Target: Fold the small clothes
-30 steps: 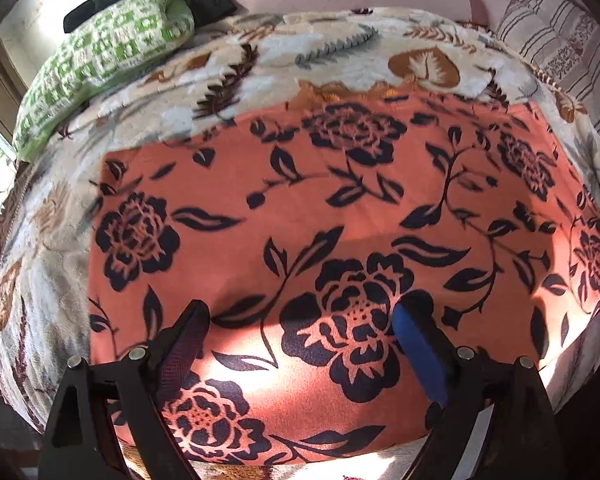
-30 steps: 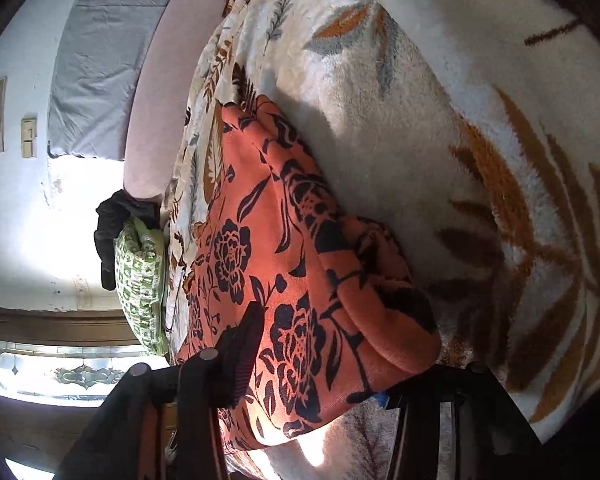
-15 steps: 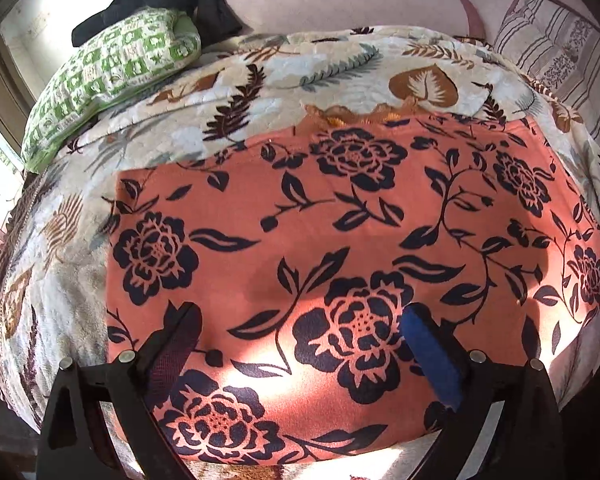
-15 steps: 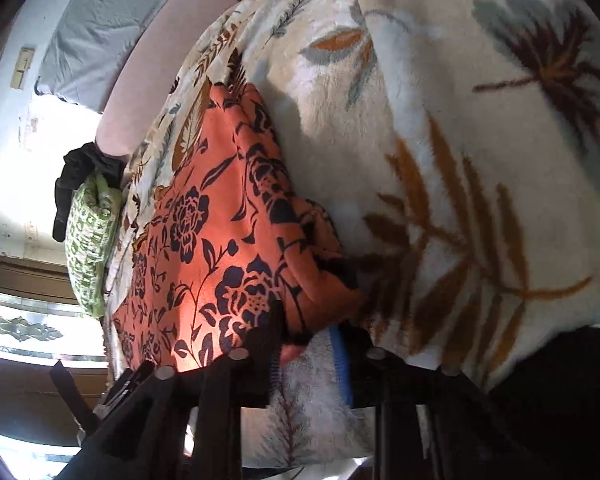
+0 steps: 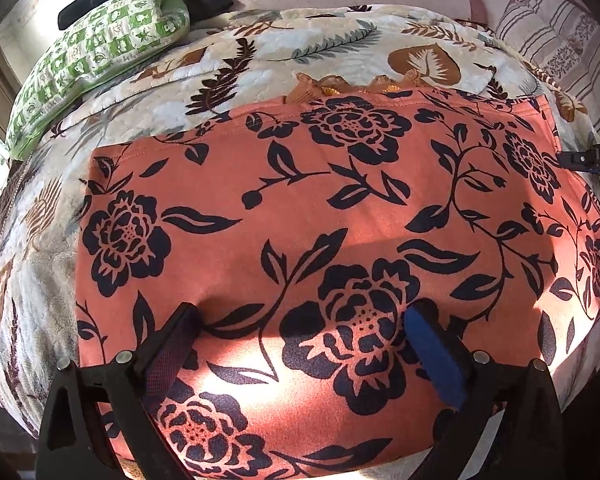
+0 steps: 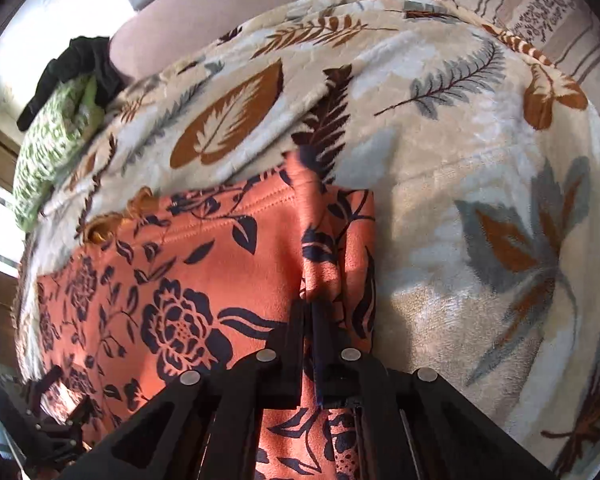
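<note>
The left black two-finger gripper point(image 5: 300, 344) is pointing toward 12 o'clock, its jaws spread wide, one fingertip at 8 o'clock and the blue-padded one at 4 o'clock of its own view. The right black two-finger gripper point(image 6: 309, 320) is also aiming toward 12 o'clock, its fingers point(image 6: 296, 320) pressing together, pinching a fold of orange floral cloth point(image 6: 228, 248).

You see hard sunlight striking the near edge of the orange floral cloth point(image 5: 300, 208), with glare there and a shadow band above. Fisheye curvature darkens all corners. The right view's green pillow point(image 6: 52, 144) is blurred.
</note>
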### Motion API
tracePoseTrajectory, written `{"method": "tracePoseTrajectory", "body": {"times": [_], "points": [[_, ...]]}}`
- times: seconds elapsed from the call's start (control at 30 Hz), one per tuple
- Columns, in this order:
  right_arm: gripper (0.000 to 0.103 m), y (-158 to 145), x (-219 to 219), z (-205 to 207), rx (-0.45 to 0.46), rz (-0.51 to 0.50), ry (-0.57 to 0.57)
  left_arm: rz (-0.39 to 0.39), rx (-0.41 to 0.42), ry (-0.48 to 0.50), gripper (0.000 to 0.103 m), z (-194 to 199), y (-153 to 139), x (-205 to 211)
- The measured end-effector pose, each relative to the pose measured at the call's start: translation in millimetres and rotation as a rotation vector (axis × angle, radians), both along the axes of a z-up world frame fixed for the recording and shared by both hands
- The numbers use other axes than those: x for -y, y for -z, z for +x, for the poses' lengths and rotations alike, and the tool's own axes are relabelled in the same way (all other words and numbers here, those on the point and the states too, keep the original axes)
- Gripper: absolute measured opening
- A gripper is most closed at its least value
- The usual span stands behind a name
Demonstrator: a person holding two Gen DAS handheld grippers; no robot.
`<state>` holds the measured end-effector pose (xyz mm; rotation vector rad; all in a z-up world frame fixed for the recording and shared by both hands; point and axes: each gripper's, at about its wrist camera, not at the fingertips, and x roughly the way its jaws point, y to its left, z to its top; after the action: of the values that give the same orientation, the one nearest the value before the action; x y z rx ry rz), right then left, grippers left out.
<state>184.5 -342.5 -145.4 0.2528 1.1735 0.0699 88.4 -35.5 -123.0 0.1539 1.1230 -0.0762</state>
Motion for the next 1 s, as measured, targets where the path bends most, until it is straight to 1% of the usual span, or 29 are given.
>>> {"method": "tracePoseTrajectory", "body": {"times": [0.03, 0.07, 0.1, 0.13, 0.17, 0.2, 0.23, 0.27, 0.3, 0.33, 0.4, 0.43, 0.47, 0.5, 0.53, 0.57, 0.6, 0.63, 0.67, 0.7, 0.73, 0.8, 0.83, 0.87, 0.9, 0.93, 0.97, 1.0], "points": [[0.003, -7.6, -0.3, -6.8, 0.026, -0.038, 0.004, -0.007, 0.029, -0.009, 0.102, -2.3, -9.0, -1.9], [0.000, -16.9, 1.0, -14.1, 0.054, -0.063, 0.021, -0.028, 0.072, -0.018, 0.102, -5.3, -19.9, -4.1], [0.000, -22.2, 4.3, -19.4, 0.064, -0.071, 0.036, -0.056, 0.114, -0.019, 0.102, -8.6, -29.0, -5.3], [0.000, -20.2, 9.7, -21.8, 0.053, -0.078, 0.058, -0.068, 0.137, -0.013, 0.102, -9.2, -33.0, -4.6], [0.000, -13.3, 16.5, -21.7, 0.034, -0.105, 0.080, -0.061, 0.131, -0.002, 0.102, -7.3, -29.5, -1.6], [0.000, -4.3, 24.4, -20.4, 0.016, -0.118, 0.101, -0.042, 0.088, 0.017, 0.102, -2.5, -18.1, 2.8], [0.002, 4.8, 33.2, -21.1, -0.010, -0.072, 0.123, -0.009, 0.024, 0.032, 0.102, 2.4, -2.0, 6.4], [0.004, 8.9, 42.8, -23.3, -0.036, 0.006, 0.156, 0.007, -0.009, 0.030, 0.103, 4.3, 10.2, 6.2], [0.004, 7.3, 47.9, -26.5, -0.034, 0.068, 0.183, -0.024, 0.033, 0.016, 0.103, 0.3, 9.5, 2.5], [0.004, -0.7, 48.3, -29.1, 0.005, 0.095, 0.186, -0.033, 0.044, 0.009, 0.103, -1.9, 8.6, 1.1], [0.005, -24.9, 37.9, -29.1, 0.102, 0.063, 0.156, -0.020, 0.046, 0.023, 0.103, -2.4, 8.3, 2.7], [0.008, -33.7, 30.2, -22.6, 0.129, 0.052, 0.131, -0.023, 0.040, 0.023, 0.103, -1.7, 8.4, 2.2], [0.024, -37.4, 24.0, -13.7, 0.133, 0.048, 0.103, -0.028, 0.035, 0.019, 0.103, -1.4, 8.1, 1.7], [0.059, -36.1, 18.5, -2.6, 0.113, 0.031, 0.085, -0.026, 0.033, 0.019, 0.103, -1.6, 8.2, 2.1], [0.078, -33.1, 13.9, 7.0, 0.100, 0.005, 0.081, -0.022, 0.035, 0.020, 0.103, -2.6, 8.0, 2.6], [0.085, -30.4, 9.8, 14.1, 0.112, -0.025, 0.074, -0.022, 0.037, 0.021, 0.103, -3.6, 8.3, 2.4], [0.084, -25.7, 4.9, 21.3, 0.107, -0.052, 0.050, -0.024, 0.037, 0.022, 0.103, -4.8, 7.8, 1.7], [0.080, -19.0, 0.5, 27.1, 0.089, -0.057, 0.025, -0.025, 0.033, 0.024, 0.103, -4.3, 7.7, 1.6], [0.040, -14.6, -1.4, 29.4, 0.070, -0.047, 0.009, -0.026, 0.025, 0.025, 0.103, -2.7, 7.1, 0.5], [0.005, -9.4, -1.8, 27.1, 0.036, -0.076, 0.009, -0.022, 0.023, 0.017, 0.103, -4.1, 2.8, -0.9], [0.005, -7.8, -2.5, 26.7, 0.036, -0.090, 0.013, -0.029, 0.041, 0.002, 0.103, -4.7, -5.4, -3.1], [0.005, -13.1, -1.7, 22.1, 0.054, -0.112, 0.028, -0.097, 0.136, -0.005, 0.103, -14.6, -30.9, -8.3], [0.005, -15.6, 1.1, 19.3, 0.066, -0.131, 0.045, -0.117, 0.172, -0.002, 0.103, -18.0, -39.1, -8.4], [0.005, -12.1, 6.2, 20.5, 0.053, -0.133, 0.058, -0.113, 0.182, 0.006, 0.103, -18.3, -39.9, -6.3], [0.005, -4.1, 12.2, 24.3, 0.030, -0.112, 0.071, -0.100, 0.157, 0.021, 0.103, -15.3, -31.7, -2.9], [0.005, 3.1, 17.8, 26.4, 0.021, -0.085, 0.090, -0.076, 0.092, 0.038, 0.103, -7.3, -15.0, 0.9], [0.006, 6.9, 24.8, 28.0, 0.025, -0.071, 0.111, -0.038, 0.011, 0.039, 0.103, 0.1, 6.5, 3.1], [0.010, 9.9, 30.9, 27.6, 0.030, -0.042, 0.141, -0.036, 0.013, 0.042, 0.103, 1.1, 16.3, 2.7]]}}
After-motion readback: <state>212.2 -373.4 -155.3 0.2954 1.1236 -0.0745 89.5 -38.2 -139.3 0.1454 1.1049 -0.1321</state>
